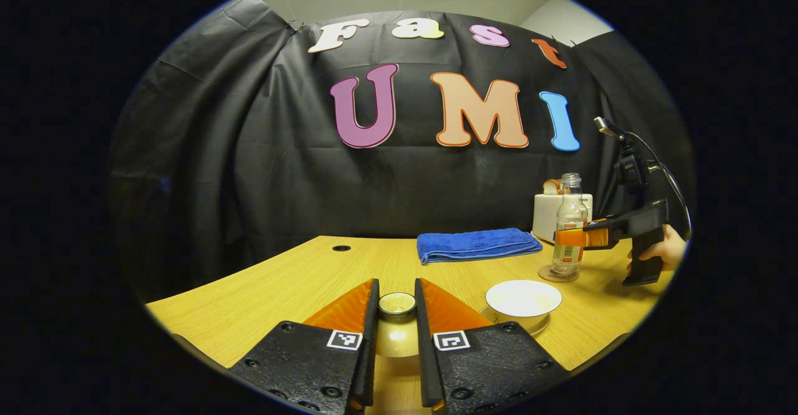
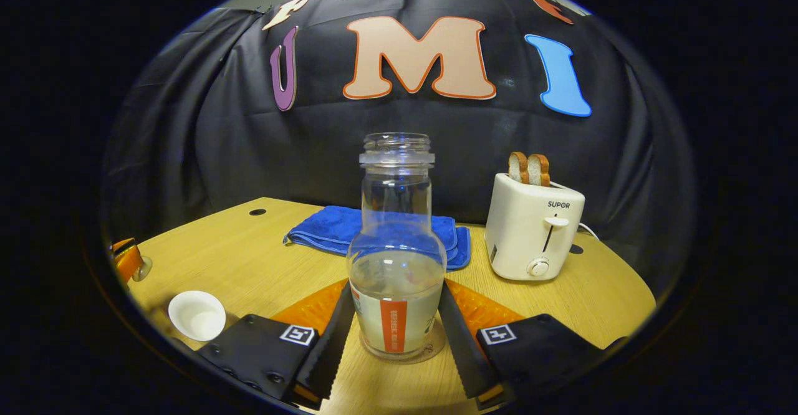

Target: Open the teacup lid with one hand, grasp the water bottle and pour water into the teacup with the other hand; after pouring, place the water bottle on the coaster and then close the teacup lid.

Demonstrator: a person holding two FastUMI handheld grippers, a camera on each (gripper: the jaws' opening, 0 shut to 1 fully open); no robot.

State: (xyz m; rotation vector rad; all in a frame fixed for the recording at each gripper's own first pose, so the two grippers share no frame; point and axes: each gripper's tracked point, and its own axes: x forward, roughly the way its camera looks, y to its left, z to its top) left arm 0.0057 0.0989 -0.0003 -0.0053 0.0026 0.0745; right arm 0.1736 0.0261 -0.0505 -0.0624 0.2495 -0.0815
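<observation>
On the pale wood-grain table (image 1: 280, 290), the left gripper (image 1: 397, 315) holds the teacup lid (image 1: 397, 324), its two ridged, wedge-shaped fingers closed narrowly on the small round knob, with the glossy domed body of the lid hanging between them. Just beside it stands the teacup (image 1: 523, 300), a smooth white bowl, open, on a thin saucer. In the right gripper view, the right gripper (image 2: 397, 324) has its saw-edged fingers set on both sides of the water bottle (image 2: 397, 259); they appear to touch its walls, though whether they press is hard to tell. The bottle is clear, bulb-bodied with a threaded neck and no cap, about half filled, upright on the round coaster (image 1: 557, 274). Behind lie a folded blue terry towel (image 2: 336, 228) and a boxy cream toaster (image 2: 533, 234) with two bread slices (image 2: 528, 169) standing in it.
</observation>
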